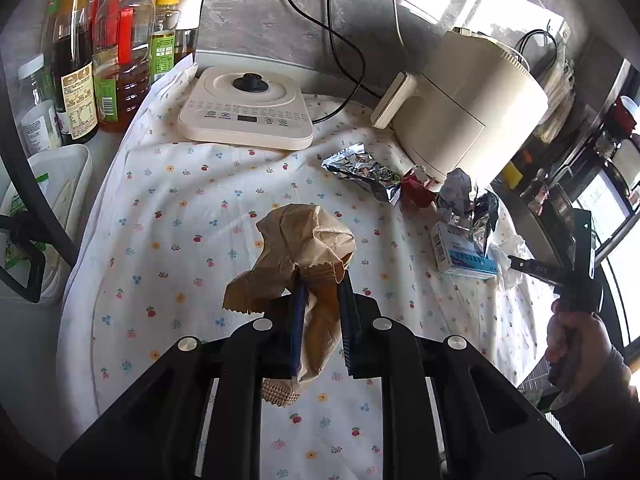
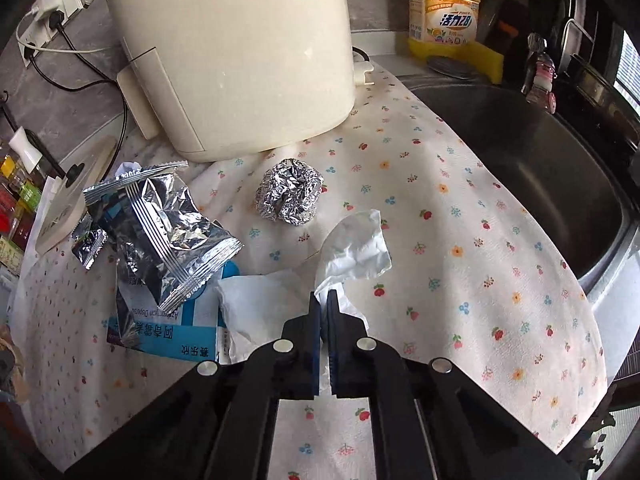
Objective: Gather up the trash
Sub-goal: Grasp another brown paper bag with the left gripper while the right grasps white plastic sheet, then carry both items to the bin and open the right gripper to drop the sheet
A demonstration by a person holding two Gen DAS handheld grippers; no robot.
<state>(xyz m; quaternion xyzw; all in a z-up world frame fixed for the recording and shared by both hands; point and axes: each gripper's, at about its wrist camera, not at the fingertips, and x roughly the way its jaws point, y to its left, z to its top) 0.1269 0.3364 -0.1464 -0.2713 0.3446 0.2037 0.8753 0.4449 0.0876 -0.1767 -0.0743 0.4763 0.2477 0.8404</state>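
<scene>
Floral-cloth surface point(image 2: 460, 216): sink point(image 2: 532, 152) edge right, open cloth ahead. My right fingers point(image 2: 324, 300) pinch white tissue point(image 2: 356, 252); left fingers point(image 1: 322, 280) clamp crumpled brown paper point(image 1: 304, 240).

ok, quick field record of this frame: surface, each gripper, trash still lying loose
surface: floral cloth on a counter, sink at its edge
left gripper: shut on crumpled brown paper bag, held above the cloth
right gripper: shut on white tissue
loose trash: foil ball, silver wrapper, blue and white box under the wrapper
nearby: cream appliance, yellow detergent bottle
</scene>
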